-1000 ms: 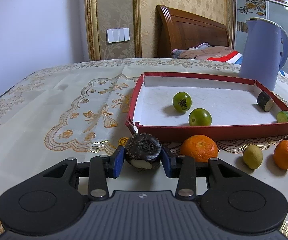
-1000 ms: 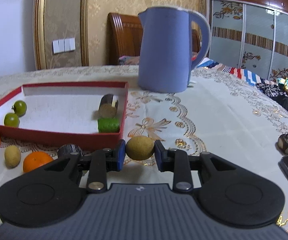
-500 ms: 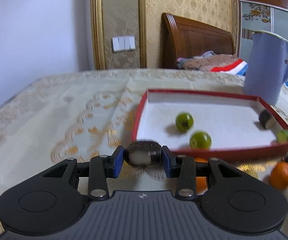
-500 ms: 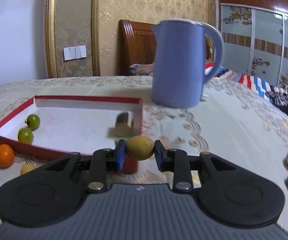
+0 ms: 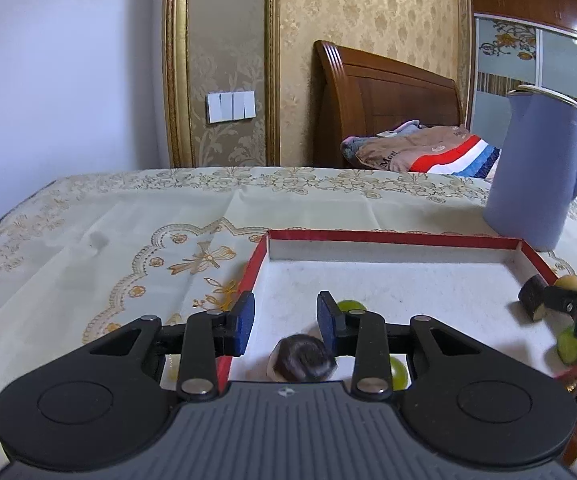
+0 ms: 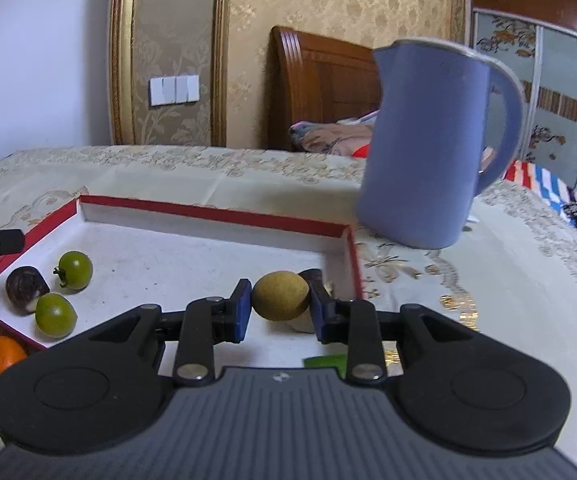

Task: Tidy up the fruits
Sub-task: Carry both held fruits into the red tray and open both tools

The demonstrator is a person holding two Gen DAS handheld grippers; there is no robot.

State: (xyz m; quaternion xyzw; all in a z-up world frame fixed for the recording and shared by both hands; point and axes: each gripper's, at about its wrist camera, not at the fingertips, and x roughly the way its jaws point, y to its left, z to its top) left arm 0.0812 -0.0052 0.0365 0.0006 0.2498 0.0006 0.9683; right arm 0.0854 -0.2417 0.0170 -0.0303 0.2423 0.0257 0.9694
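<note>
A red tray point(image 5: 388, 237) with a white floor lies on the tablecloth. My left gripper point(image 5: 284, 318) is open above its left end; a dark purple fruit point(image 5: 303, 360) lies free in the tray below the fingers, also seen in the right wrist view point(image 6: 24, 285). Two green tomatoes point(image 6: 74, 270) point(image 6: 54, 315) lie beside it. My right gripper point(image 6: 280, 308) is shut on a yellow-brown round fruit point(image 6: 280, 295) over the tray's right end point(image 6: 352, 252). A dark cut piece point(image 5: 532, 298) and a green piece point(image 6: 326, 361) lie there.
A blue jug point(image 6: 428, 144) stands just behind the tray's right corner, also in the left wrist view point(image 5: 540, 168). An orange point(image 6: 0, 357) lies on the cloth in front of the tray. A bed headboard point(image 5: 384, 104) and wall stand beyond the table.
My left gripper moved over the tray and opened, dropping the dark purple fruit onto the tray floor. My right gripper carried the yellow-brown fruit left over the tray's right end.
</note>
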